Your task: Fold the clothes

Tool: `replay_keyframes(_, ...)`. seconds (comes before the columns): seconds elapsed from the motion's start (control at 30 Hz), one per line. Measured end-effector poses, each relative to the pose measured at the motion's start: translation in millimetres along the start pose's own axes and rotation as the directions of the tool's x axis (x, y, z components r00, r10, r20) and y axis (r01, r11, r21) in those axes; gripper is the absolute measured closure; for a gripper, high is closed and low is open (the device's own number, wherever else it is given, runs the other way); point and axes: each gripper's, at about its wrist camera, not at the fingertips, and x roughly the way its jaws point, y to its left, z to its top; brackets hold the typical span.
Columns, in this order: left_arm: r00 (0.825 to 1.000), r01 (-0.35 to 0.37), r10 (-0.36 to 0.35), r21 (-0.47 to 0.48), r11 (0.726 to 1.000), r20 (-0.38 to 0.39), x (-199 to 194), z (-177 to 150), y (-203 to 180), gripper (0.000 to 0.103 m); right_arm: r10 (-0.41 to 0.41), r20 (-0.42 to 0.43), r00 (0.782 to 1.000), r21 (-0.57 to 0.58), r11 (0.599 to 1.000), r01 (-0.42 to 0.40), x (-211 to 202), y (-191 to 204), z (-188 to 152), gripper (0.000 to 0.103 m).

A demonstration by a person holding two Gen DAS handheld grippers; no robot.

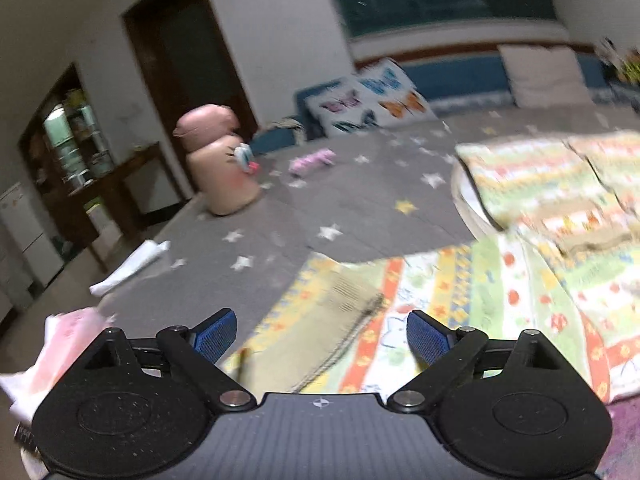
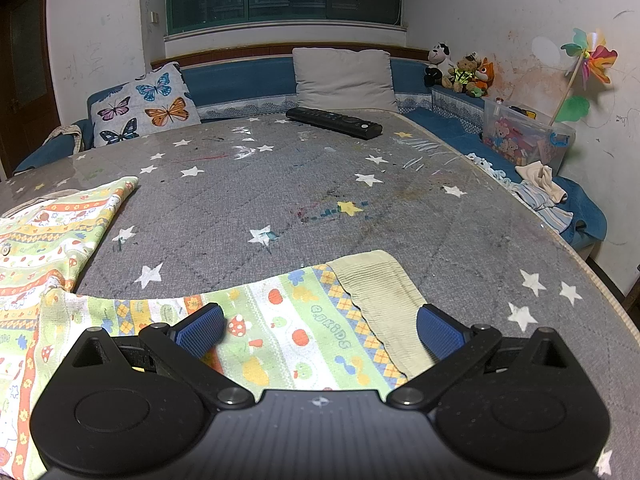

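Observation:
A child's garment with green, yellow and orange printed stripes [image 1: 460,280] lies spread on the grey star-patterned table [image 1: 352,208]. My left gripper [image 1: 320,338] is open just above one beige ribbed cuff [image 1: 344,304], holding nothing. In the right wrist view the same garment [image 2: 280,332] lies flat, with another beige ribbed cuff [image 2: 384,304] at its end. My right gripper [image 2: 320,330] is open over that cuffed end, its blue pads on either side of the cloth, holding nothing.
A black remote [image 2: 334,122] lies at the far side of the table. Butterfly pillow [image 2: 144,106] and grey pillow [image 2: 344,78] lean on the blue bench. A pink sack [image 1: 220,160], toy [image 1: 312,160] and white cloth [image 1: 128,268] sit left. A toy bin [image 2: 524,138] stands right.

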Motion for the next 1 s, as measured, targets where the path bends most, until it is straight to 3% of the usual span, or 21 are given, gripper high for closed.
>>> replay_keyframes(0.23, 0.994, -0.102, 0.104, 0.084, 0.991, -0.023, 29, 2, 8, 0.006, 0.0, 0.0, 1.0, 0.0, 1.0, 0.0, 0, 0, 0, 0.0)
replay_keyframes(0.4, 0.97, -0.236, 0.235, -0.001, 0.972, -0.054, 49, 12, 50, 0.007, 0.0, 0.0, 1.0, 0.0, 1.0, 0.0, 0, 0, 0, 0.0)
replay_keyframes(0.47, 0.966, -0.253, 0.251, -0.029, 0.967, -0.06, 50, 15, 61, 0.007, 0.0, 0.0, 1.0, 0.0, 1.0, 0.0, 0, 0, 0, 0.0)
replay_keyframes(0.53, 0.97, -0.24, 0.237, -0.044, 0.97, -0.053, 44, 15, 61, 0.007, 0.0, 0.0, 1.0, 0.0, 1.0, 0.0, 0, -1, 0, 0.0)
replay_keyframes(0.63, 0.986, -0.161, 0.16, -0.047, 0.986, -0.037, 32, 14, 46, 0.007, 0.0, 0.0, 1.0, 0.0, 1.0, 0.0, 0, 0, 0, 0.0)
replay_keyframes(0.8, 0.998, -0.06, 0.059, -0.015, 0.998, -0.017, 30, 19, 5, 0.007, 0.0, 0.0, 1.0, 0.0, 1.0, 0.0, 1, 0, 0, 0.0)
replay_keyframes(1.0, 0.997, -0.074, 0.074, 0.004, 0.997, -0.031, 38, 17, -9, 0.006, 0.001, 0.0, 1.0, 0.001, 1.0, -0.001, 1, 0, 0, 0.0)
